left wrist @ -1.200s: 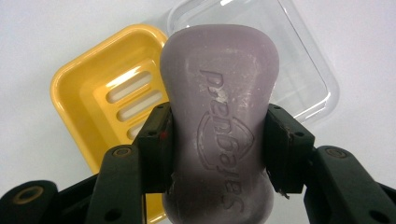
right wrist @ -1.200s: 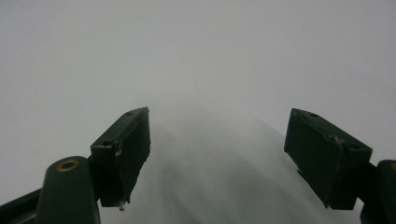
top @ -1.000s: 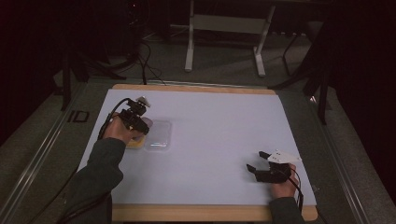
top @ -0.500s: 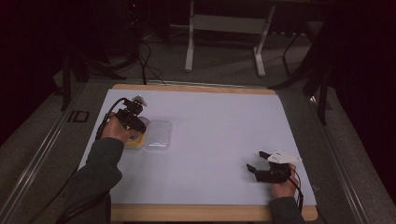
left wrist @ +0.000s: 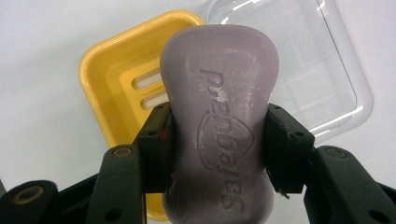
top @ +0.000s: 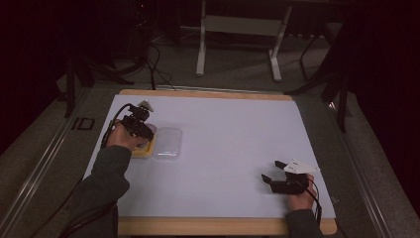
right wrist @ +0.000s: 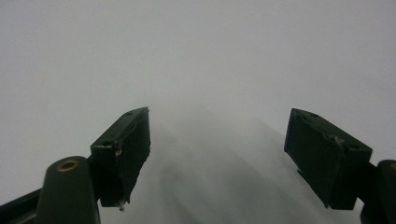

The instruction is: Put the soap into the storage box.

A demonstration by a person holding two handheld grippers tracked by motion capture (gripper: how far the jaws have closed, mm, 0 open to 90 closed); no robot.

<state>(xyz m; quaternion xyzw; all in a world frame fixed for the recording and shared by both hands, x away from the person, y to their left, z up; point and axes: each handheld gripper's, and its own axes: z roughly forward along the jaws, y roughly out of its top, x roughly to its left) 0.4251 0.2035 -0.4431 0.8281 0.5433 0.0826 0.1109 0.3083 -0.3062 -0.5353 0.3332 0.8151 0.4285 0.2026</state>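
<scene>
Left gripper (left wrist: 217, 140): jaws clamped on soap (left wrist: 219, 121), lower end cut off.
Dish (left wrist: 116, 88): partly hidden.
Right gripper (right wrist: 217, 154): jaws apart, empty.
Surface: white table (top: 233, 134); room dark.

It looked like a lab or recording room, not a home. The room lay dark, with light falling on one wooden-edged surface (top: 208, 225) covered by a plain white sheet (top: 233, 134). Grey carpet (top: 237, 74) ran around it. Behind stood the metal legs of a stand (top: 200, 44), and black cables (top: 158, 69) trailed across the floor near it.
</scene>
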